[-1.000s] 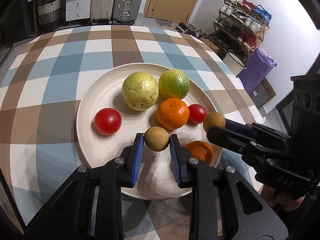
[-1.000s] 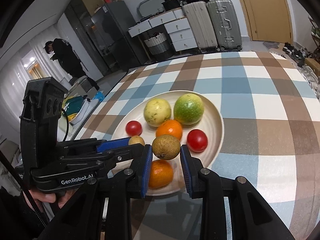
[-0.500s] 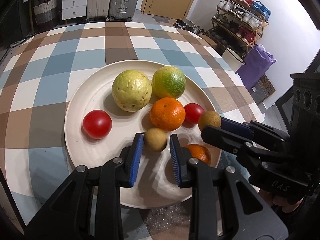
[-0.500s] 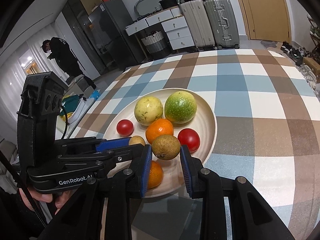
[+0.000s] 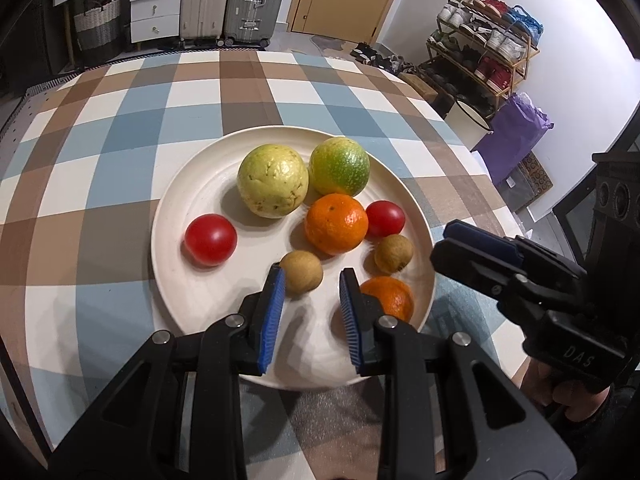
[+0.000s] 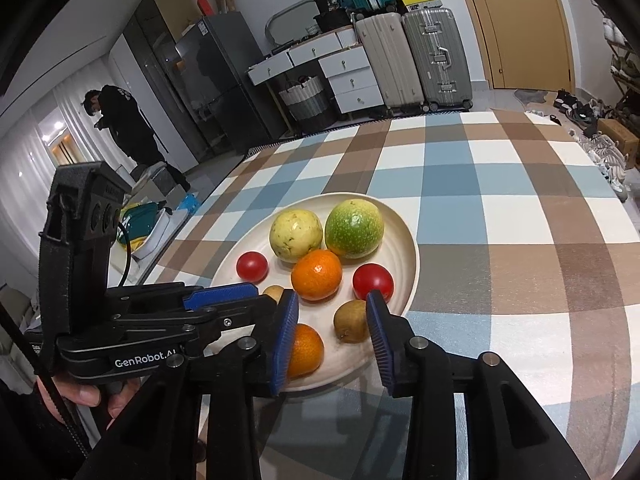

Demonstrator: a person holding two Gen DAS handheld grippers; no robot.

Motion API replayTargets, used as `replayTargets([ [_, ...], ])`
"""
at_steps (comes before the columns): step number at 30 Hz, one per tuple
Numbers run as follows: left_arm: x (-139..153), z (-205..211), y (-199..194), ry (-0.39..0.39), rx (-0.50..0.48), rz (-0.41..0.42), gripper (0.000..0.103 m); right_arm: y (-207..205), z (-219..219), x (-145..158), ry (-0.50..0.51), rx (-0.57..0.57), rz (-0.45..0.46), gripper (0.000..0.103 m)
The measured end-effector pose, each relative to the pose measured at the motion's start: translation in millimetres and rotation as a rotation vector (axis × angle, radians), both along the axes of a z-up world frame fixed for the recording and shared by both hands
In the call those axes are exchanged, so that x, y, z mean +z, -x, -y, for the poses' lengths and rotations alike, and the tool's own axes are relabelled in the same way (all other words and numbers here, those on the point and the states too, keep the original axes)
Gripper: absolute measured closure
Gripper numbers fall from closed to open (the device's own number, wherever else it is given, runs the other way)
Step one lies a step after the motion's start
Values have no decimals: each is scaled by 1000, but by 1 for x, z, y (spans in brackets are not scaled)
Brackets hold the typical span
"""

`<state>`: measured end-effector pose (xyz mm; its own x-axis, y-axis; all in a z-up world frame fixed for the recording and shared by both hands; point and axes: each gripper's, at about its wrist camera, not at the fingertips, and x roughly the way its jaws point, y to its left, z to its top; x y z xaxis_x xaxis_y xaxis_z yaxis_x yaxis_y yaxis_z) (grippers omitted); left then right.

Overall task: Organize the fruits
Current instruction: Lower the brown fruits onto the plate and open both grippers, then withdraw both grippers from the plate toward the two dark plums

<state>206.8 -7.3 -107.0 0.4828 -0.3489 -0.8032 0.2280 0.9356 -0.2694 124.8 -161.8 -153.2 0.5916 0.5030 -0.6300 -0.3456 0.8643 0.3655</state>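
**A:** So what's changed from a second ago? Both tools were pinching a little brown fruit each, right?

**B:** Yep, and now both have let go. The left gripper (image 5: 312, 280) has its blue pads spread, and its brown fruit (image 5: 301, 271) sits on the plate (image 5: 188, 280), right against the left pad but clear of the other one. The right gripper (image 6: 332, 312) is spread wide too, and the second brown fruit (image 6: 351, 321) lies on the plate between its pads, touching neither as far as I can see. The plate also slid lower in both views.

**A:** How's the rest of the plate looking?

**B:** Yellow-green bumpy fruit (image 5: 273, 181) and a green one (image 5: 339, 166) side by side at the top of the plate, a tangerine (image 5: 336, 223) just below them, a red tomato (image 5: 210, 239) off to the left, another tomato (image 5: 385, 218) tucked to the right of the tangerine. A second tangerine (image 5: 390, 296) sits at the lower right rim, partly behind the left gripper's pad.

**A:** And the room?

**B:** Checked tablecloth (image 5: 120, 120) in brown, blue and white. Suitcases (image 5: 236, 0) and white drawers top left, a shoe rack (image 5: 488, 52) upper right. In the right wrist view there's a person in black (image 6: 124, 124) standing far left.
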Motion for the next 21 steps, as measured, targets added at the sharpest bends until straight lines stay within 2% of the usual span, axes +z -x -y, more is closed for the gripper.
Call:
replayTargets([
  [9,12,-4,23,-8,7,32,79,21,2,16,-15,-6,57,64],
  [13,19,-4,37,-29,14,61,79,32,0,22,-5,-19,85,56],
  [21,28,-8,69,-52,30,99,79,57,-4,35,17,-30,139,54],
])
